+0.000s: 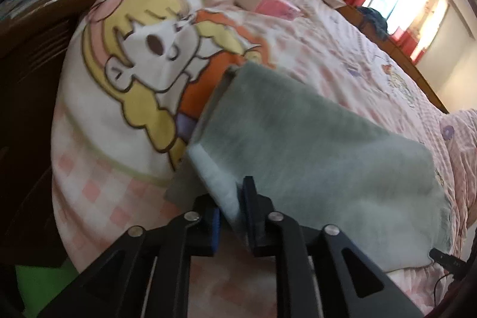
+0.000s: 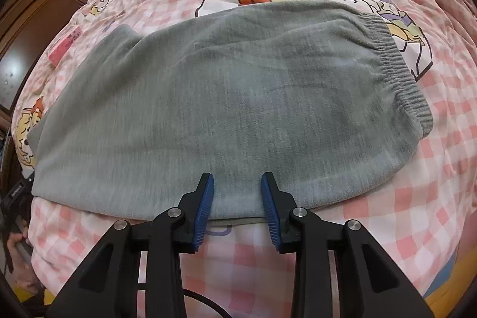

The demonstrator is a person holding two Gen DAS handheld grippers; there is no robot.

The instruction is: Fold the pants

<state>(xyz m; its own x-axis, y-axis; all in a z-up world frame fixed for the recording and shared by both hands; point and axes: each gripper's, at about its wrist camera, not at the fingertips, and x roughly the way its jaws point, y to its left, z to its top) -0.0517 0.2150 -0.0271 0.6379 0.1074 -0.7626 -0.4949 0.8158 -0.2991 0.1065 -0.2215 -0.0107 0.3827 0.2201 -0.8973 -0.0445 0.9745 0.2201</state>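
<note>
Pinching the near edge of the grey pants (image 1: 313,145), the left hand-held gripper (image 1: 231,216) lifts that end a little off the bed (image 1: 98,169). The right hand-held gripper (image 2: 237,207) sits spread wide at the near hem, holding nothing. The pants look soft, light and floppy. Farther off lies the stretchy waistband (image 2: 399,58), a good thick place to grab.

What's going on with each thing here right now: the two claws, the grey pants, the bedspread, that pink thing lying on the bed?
Left claw: shut on the pants, gripping an edge and lifting it.
Right claw: open, at the near edge of the pants, gripping nothing.
Pants: folded in half lengthwise, lying mostly flat on the bedspread, waistband to the right.
Bedspread: spread over the bed, lightly wrinkled.
Pink packet: lying flat, apart from the pants.
</note>
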